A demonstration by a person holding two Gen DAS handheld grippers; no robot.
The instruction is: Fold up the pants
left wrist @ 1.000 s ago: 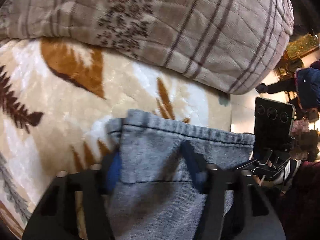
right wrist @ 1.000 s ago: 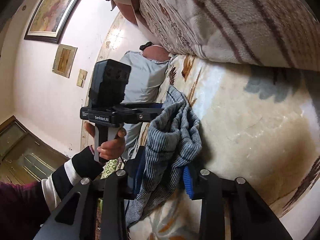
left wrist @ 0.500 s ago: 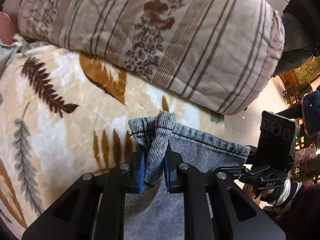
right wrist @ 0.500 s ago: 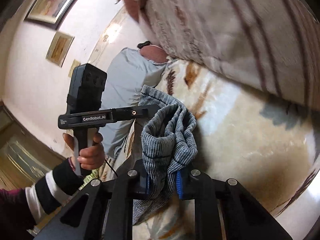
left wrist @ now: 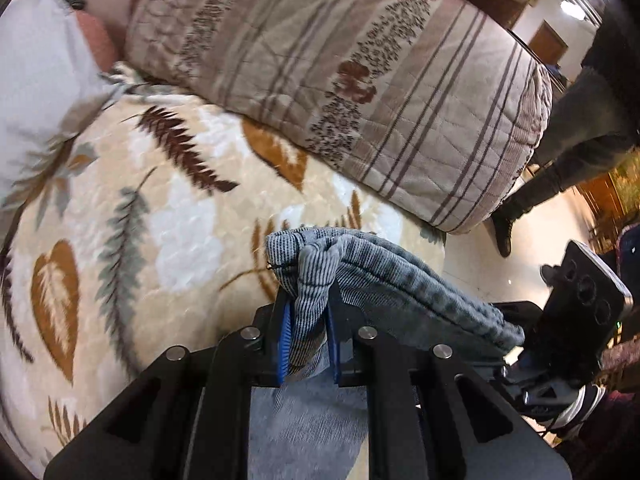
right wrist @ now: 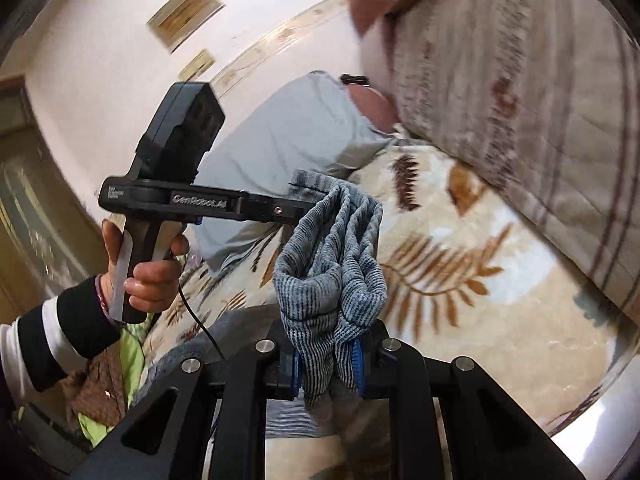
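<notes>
Both black grippers with blue pads are clamped on the same garment. Low in the centre of the left wrist view, the left gripper (left wrist: 307, 334) pinches a bunched edge of the grey-blue ribbed fabric pants (left wrist: 384, 276), its jaws nearly together around the cloth. From that pinch the fabric stretches to the lower right of the frame, ending at the other handheld device there.

Low in the centre of the right wrist view, the right gripper (right wrist: 327, 368) likewise squeezes a gathered fold of the pants (right wrist: 332, 280), which rise in ropey pleats to mid-frame. At centre left, the person's left hand (right wrist: 148, 276) grips the handle of the left device.

Beneath the pants lies a cream plush bed blanket with brown and grey leaf prints (left wrist: 160, 208), spreading broadly across the left and centre. A beige striped quilted cushion (left wrist: 360, 80) borders it along the upper right, and a pale grey pillow (right wrist: 296, 128) sits at the upper centre of the right wrist view.
</notes>
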